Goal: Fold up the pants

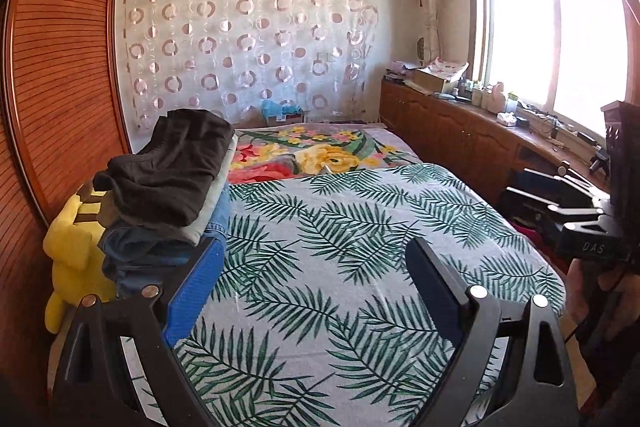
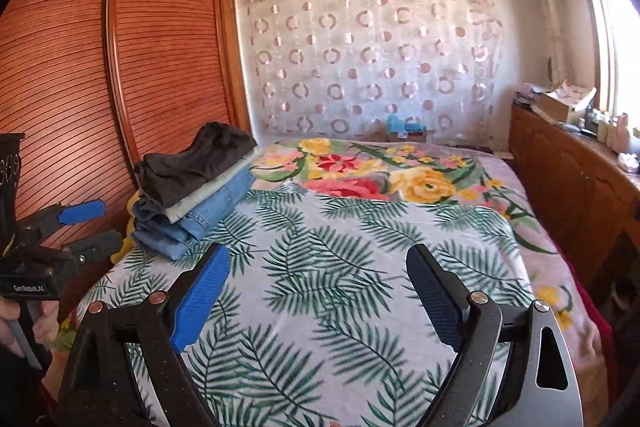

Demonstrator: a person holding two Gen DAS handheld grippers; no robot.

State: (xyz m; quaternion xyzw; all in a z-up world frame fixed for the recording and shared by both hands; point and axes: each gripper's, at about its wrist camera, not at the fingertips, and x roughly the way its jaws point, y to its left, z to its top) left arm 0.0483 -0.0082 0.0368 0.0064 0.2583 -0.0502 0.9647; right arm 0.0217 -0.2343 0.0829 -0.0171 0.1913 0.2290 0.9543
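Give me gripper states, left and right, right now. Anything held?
Left gripper: open, nothing between the jaws, over the leaf-print sheet.
Right gripper: open, empty; the folded pants stack sits apart on the bed.

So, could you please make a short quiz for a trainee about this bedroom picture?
1. True or false: the left gripper holds cloth.
2. Which garment tops the stack of folded clothes? A) dark B) denim C) pale
3. Fill in: the stack lies on the bed, on the side nearest the wooden ____.

Key: 1 false, both it and the right gripper are open and empty; 2 A; 3 wardrobe.
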